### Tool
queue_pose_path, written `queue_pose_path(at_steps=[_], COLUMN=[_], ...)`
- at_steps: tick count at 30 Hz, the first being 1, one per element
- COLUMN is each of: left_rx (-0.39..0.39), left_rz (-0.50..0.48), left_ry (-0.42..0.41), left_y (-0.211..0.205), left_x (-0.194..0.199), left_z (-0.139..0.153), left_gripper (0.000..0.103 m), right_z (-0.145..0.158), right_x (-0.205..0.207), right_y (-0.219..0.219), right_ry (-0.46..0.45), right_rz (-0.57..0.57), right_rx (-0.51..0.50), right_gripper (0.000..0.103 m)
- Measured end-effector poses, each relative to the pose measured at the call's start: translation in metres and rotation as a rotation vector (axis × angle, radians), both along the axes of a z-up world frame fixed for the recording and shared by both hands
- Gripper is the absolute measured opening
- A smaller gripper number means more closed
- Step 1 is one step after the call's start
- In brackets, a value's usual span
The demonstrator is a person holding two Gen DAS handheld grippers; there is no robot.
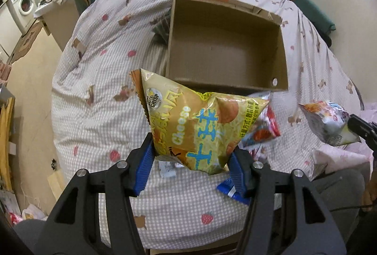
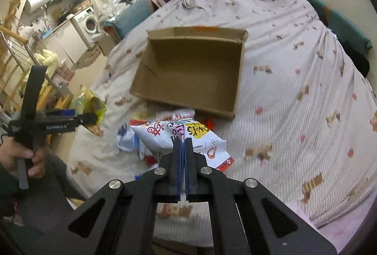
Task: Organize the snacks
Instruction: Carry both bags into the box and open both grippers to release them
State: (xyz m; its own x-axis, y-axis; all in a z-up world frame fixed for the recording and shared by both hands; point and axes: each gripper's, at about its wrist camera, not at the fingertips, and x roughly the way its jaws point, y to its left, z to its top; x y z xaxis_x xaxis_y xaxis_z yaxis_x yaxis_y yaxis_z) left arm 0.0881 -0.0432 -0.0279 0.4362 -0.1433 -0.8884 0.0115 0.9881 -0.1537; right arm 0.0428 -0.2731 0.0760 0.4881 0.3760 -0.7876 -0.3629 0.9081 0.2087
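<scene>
Left gripper [image 1: 190, 156] clamps a yellow cheese snack bag [image 1: 193, 123], held up in the air in front of the open cardboard box [image 1: 226, 80] on the bed [image 1: 99, 113]. Right gripper [image 2: 183, 141] has jaws pinched together on a white snack bag [image 2: 169, 134], lifted above a pile of packets [image 2: 179, 114] lying just beside the box's near wall.

Left gripper [image 1: 190, 158] clamped on yellow cheese bag [image 1: 198, 123], right gripper [image 2: 183, 144] pinching white packet [image 2: 188, 137].
</scene>
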Motion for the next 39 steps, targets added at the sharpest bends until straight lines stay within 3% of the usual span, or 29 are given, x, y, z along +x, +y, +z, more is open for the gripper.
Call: queue_pose_path(at_steps=[10,19,25,31,39], left_rx=[0.014,0.071,0.121,0.137,0.169], left_rz=[0.001,0.017,-0.011,-0.010,-0.023], left_ry=[-0.011,-0.052,-0.058,-0.027,-0.014], left_y=[-0.005,-0.020,-0.035,-0.040,-0.046], left_x=[0.052,0.114,0.141,0.165,0.184], left_z=[0.012,0.010,-0.006,-0.028,-0.043], left_gripper=[0.053,0.053,0.053,0.053,0.054], right_z=[-0.005,-0.044,-0.074,-0.080,-0.093], right_x=[0.061,0.126,0.144,0.156,0.176], right_y=[0.024,0.032,0.037,0.048,0.056], right_ry=[-0.061,-0.054,-0.085,-0.157,-0.158], right_rz=[0.003,-0.028,-0.023,-0.012,-0.023], right_rx=[0.018,0.038,-0.028,-0.083,-0.106], right_gripper=[0.002,0.002,0.002,0.002,0.002])
